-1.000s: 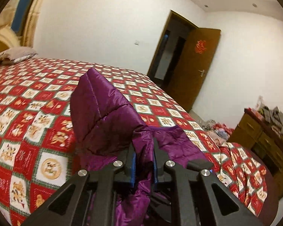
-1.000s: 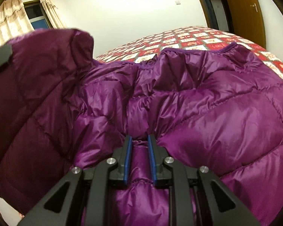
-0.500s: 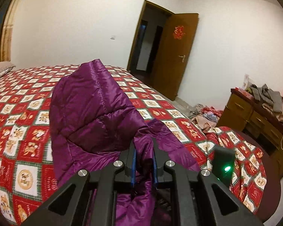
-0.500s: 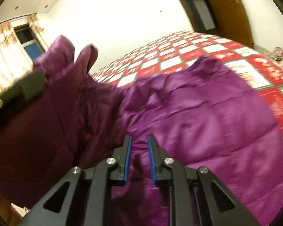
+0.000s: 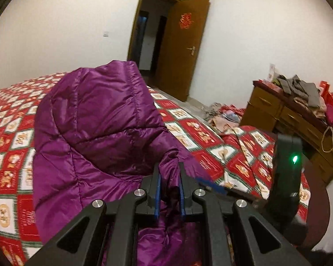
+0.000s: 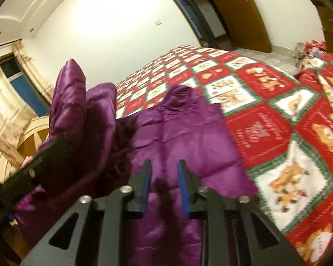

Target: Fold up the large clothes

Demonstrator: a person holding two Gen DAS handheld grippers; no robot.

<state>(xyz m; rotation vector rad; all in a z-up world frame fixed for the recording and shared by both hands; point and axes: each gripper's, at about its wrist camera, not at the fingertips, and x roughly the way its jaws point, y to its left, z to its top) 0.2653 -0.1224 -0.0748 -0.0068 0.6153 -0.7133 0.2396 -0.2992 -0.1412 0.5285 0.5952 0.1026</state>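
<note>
Purple padded jacket (image 5: 95,119) lies bunched on the red checked bedspread (image 6: 277,115), one part raised by my left gripper (image 5: 169,188), which is pinched tight on a fold of its cloth. My right gripper (image 6: 163,186) is spreading its jaws over the flat part, nothing pressed between the pads. I judge the slippery shell may slide off the fold once the right side lets go, leaving the raised flap to flop crooked or drag everything out of line.
</note>
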